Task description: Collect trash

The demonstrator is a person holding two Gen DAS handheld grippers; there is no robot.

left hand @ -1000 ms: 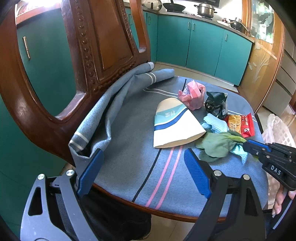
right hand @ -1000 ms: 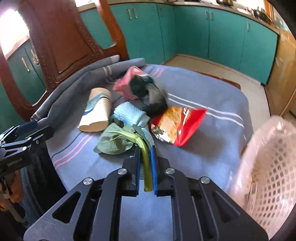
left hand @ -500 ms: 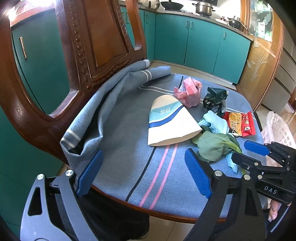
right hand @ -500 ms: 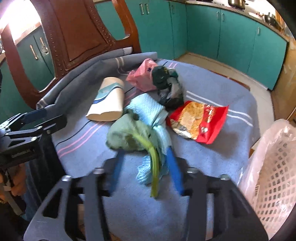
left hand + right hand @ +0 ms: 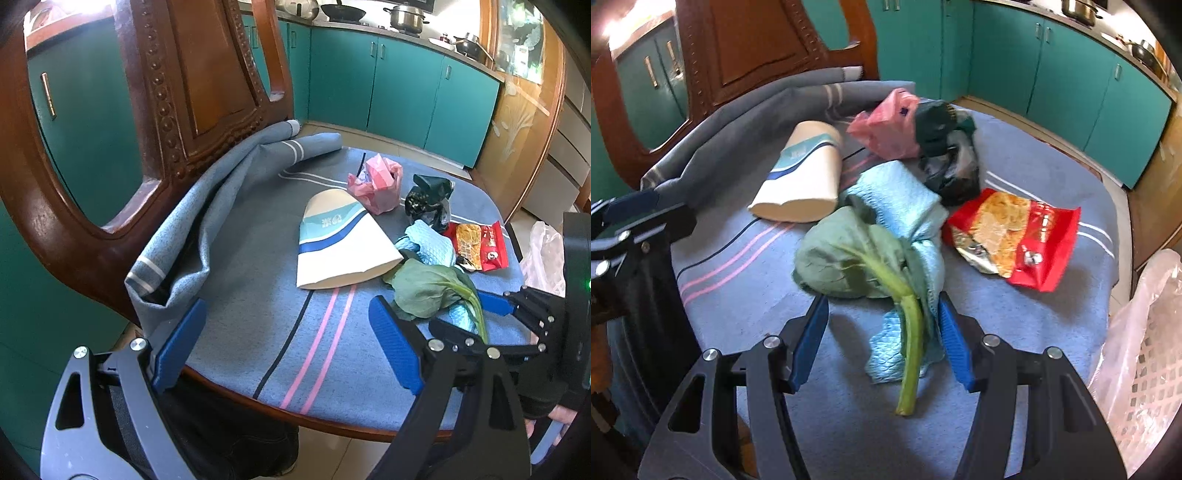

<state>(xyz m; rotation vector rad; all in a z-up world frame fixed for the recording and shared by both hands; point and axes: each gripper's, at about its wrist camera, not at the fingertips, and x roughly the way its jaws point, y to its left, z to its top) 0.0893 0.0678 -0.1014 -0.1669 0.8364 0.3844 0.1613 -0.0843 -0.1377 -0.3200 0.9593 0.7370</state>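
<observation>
Chair seat cloth (image 5: pixel 1015 173) filled mid-frame; white basket (image 5: pixel 1145 369) sat lower right. Right gripper (image 5: pixel 882 339) had let go: a second earlier clamped on the green leaf stem (image 5: pixel 910 332), now released, stem lying loose between its pads. Regrasp likely needed. Left gripper (image 5: pixel 284 343) hung wide, empty.

Daylight fills both views, strongest from the upper left, where a blown-out glare patch sits in each frame's corner. Soft shadows fall on the blue cloth (image 5: pixel 1015 317) at lower centre. Fisheye curvature bends the teal cabinets (image 5: pixel 402 92) along the top; corners vignette black. The right wrist view is slightly softer.
</observation>
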